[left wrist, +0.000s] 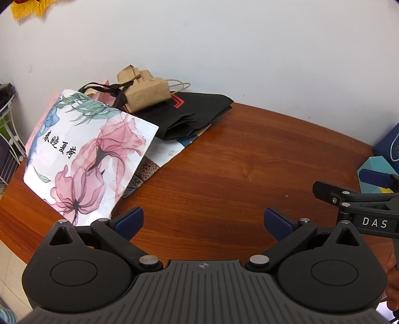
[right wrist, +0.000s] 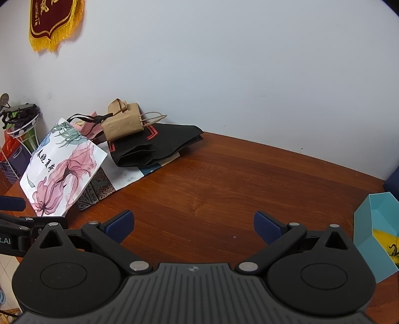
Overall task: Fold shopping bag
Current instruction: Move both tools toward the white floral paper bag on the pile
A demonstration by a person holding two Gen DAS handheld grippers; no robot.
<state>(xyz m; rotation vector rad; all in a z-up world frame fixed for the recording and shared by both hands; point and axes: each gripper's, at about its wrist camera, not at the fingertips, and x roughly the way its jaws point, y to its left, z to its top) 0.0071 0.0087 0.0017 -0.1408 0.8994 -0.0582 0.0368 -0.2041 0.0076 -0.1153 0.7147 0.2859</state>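
A white paper shopping bag with pink flowers (left wrist: 84,159) lies at the left on the wooden table (left wrist: 224,169), on top of other flattened bags; it also shows in the right wrist view (right wrist: 62,172). Behind it lie a folded black bag (left wrist: 192,112) and a folded brown paper bag (left wrist: 147,92). My left gripper (left wrist: 203,221) is open and empty over the table's front, just right of the flowered bag. My right gripper (right wrist: 193,226) is open and empty over bare wood; it shows at the right in the left wrist view (left wrist: 349,187).
A teal box (right wrist: 376,229) stands at the right with a dark blue box (left wrist: 391,144) behind it. A white wall runs along the table's far edge. A wire rack (right wrist: 17,132) stands past the table's left edge. A red pennant (right wrist: 52,20) hangs on the wall.
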